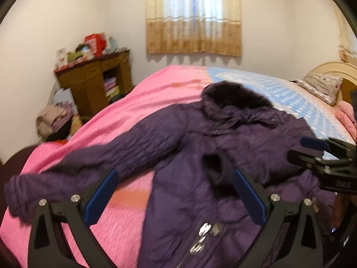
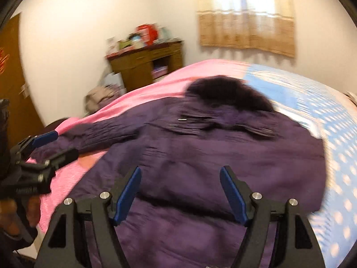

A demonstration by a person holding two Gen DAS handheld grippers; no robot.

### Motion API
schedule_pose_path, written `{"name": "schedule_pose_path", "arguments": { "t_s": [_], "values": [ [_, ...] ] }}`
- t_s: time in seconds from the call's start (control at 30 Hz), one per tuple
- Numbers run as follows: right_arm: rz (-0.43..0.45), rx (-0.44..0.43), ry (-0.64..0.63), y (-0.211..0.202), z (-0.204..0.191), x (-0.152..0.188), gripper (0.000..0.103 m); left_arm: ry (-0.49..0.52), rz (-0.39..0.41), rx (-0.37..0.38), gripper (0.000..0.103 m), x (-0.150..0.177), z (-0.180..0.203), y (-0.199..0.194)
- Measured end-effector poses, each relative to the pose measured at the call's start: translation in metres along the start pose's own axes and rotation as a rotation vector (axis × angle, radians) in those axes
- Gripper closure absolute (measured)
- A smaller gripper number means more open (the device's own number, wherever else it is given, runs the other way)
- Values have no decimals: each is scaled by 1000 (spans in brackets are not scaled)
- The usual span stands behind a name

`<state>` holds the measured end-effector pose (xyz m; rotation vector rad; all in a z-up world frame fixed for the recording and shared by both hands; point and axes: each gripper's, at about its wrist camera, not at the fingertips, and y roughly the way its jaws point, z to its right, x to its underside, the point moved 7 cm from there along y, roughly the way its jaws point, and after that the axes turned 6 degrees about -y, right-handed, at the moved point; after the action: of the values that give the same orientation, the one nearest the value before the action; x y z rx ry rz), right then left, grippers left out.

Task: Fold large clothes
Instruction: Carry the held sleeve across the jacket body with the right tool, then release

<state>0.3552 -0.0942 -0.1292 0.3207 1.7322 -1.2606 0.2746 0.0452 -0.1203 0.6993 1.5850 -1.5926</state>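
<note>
a big purple coat [image 1: 223, 156] lies spread out on the bed [image 1: 138, 102], on the pink blanket and partly on the blue dotted sheet [image 1: 290, 98]. its furry hood [image 1: 234, 96] points to the window curtain [image 1: 194, 15]. one sleeve [image 1: 67, 169] stretches out to the side. the left gripper [image 1: 176, 192] is wide apart with nothing pinched. the right gripper [image 2: 180, 192] is apart too, over the coat, not squeezing it. a brown cabinet [image 1: 93, 82] stands in the corner.
</note>
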Motion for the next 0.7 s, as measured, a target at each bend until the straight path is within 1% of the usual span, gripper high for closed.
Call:
{"name": "schedule_pose_path", "arguments": {
  "t_s": [0.07,0.13,0.17,0.2,0.23,0.27,0.3,0.33,0.37,0.4,0.43,0.5,0.57,0.6,0.63,0.67,0.7],
  "values": [
    [4,63,51,-13,24,15,29,0,-26,31,0,-3,14,14],
    [-3,73,78,-18,36,27,29,-13,-59,74,0,-5,26,30],
    [-10,77,86,-19,40,34,29,-15,-64,70,0,-5,29,35],
    [-16,87,86,-19,42,40,29,-21,-77,83,0,-4,34,43],
    [-21,99,82,-18,43,48,29,-27,-94,97,3,-3,37,51],
    [-23,103,79,-18,45,52,29,-34,-114,95,9,-1,41,58],
    [-23,103,78,-17,45,58,29,-42,-133,97,12,2,42,64],
    [-22,101,78,-16,44,63,29,-53,-163,110,17,5,44,71],
    [-23,103,72,-14,41,68,29,-63,-181,125,25,9,46,74],
    [-22,109,64,-12,39,71,29,-79,-212,130,30,15,46,80],
    [-18,117,45,-11,36,73,29,-95,-241,144,34,21,47,83],
    [-10,120,23,-10,33,74,29,-141,-285,174,38,31,49,87],
    [4,123,1,-11,30,75,29,-189,-311,223,56,37,50,90],
    [8,122,-4,-12,28,75,29,-200,-308,231,61,38,50,90],
    [13,113,-10,-12,27,76,29,-194,-296,265,95,37,53,87],
    [17,106,-8,-12,27,76,29,-183,-294,267,97,35,54,86],
    [20,106,-5,-13,27,75,29,-174,-270,259,97,32,52,80]
  ]
}}
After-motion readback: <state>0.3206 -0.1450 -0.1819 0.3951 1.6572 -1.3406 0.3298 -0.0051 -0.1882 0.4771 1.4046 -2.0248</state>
